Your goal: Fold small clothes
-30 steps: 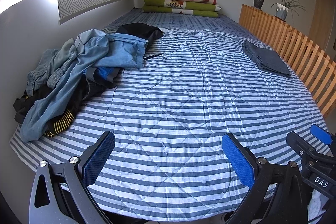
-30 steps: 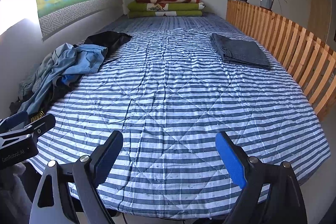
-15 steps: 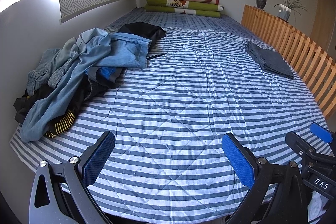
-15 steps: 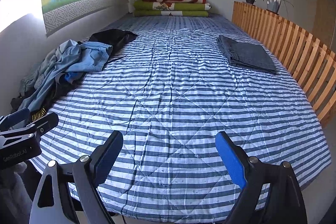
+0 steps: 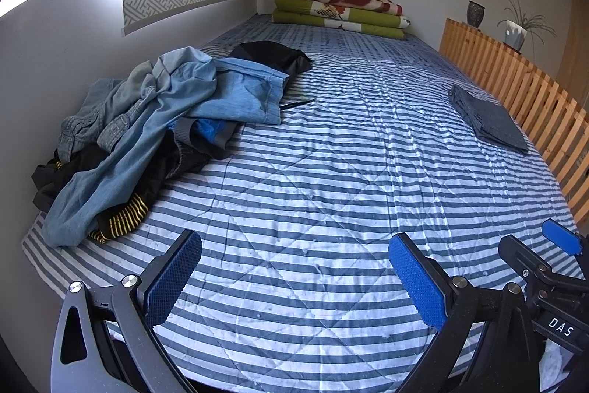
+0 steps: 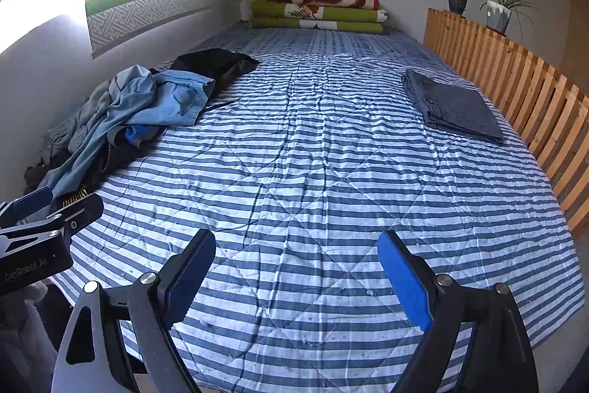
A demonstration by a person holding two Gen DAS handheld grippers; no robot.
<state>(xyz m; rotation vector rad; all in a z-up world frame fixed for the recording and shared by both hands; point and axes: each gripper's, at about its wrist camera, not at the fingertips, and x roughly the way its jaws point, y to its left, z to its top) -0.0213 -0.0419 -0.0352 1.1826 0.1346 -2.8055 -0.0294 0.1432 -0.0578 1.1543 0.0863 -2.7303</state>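
Note:
A heap of unfolded clothes (image 5: 154,120) (image 6: 125,120) lies along the bed's left side: light blue denim, black pieces, a yellow-striped cuff. One folded dark grey garment (image 5: 489,120) (image 6: 452,105) rests flat near the right rail. My left gripper (image 5: 294,277) hovers open over the striped quilt at the bed's near end, nothing between its blue pads. My right gripper (image 6: 296,277) is open too and empty, over the near middle of the bed. Each gripper shows at the edge of the other's view.
A blue-and-white striped quilt (image 5: 331,179) covers the bed. A wooden slatted rail (image 6: 522,98) runs along the right side. Folded green and red blankets (image 6: 320,10) are stacked at the far end. A wall lies on the left; a vase and a plant stand beyond the rail.
Both grippers have shifted slightly right and forward over the bed. Both stay open and empty; the clothes have not moved.

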